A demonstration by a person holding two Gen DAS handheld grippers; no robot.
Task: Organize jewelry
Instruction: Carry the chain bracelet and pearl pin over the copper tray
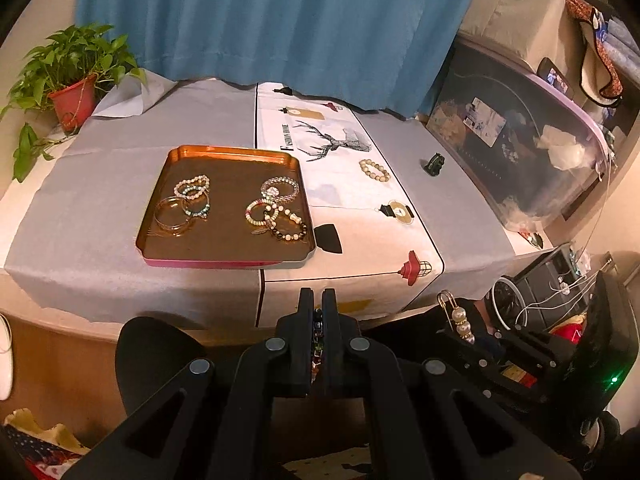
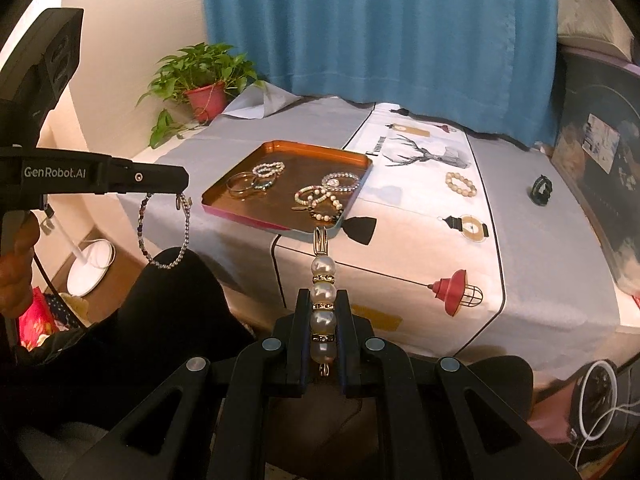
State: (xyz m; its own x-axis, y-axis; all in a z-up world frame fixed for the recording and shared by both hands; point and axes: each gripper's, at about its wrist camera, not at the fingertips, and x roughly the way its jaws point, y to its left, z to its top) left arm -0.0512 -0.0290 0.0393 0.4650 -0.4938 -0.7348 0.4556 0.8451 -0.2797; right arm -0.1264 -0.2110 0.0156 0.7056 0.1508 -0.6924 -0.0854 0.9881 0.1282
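The pearl clip point(image 2: 322, 308), four big pearls with gold spacers, sat pinched in the right tongs point(image 2: 323, 308) off the counter's point(image 2: 520, 264) front edge; the left tongs point(image 1: 319, 312) pinched a dangling beaded bracelet point(image 2: 166, 232).

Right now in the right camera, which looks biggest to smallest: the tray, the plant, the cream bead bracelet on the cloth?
1. tray
2. plant, looks nearly as big, though it sits farther back, so unsure
3. cream bead bracelet, clearly smallest
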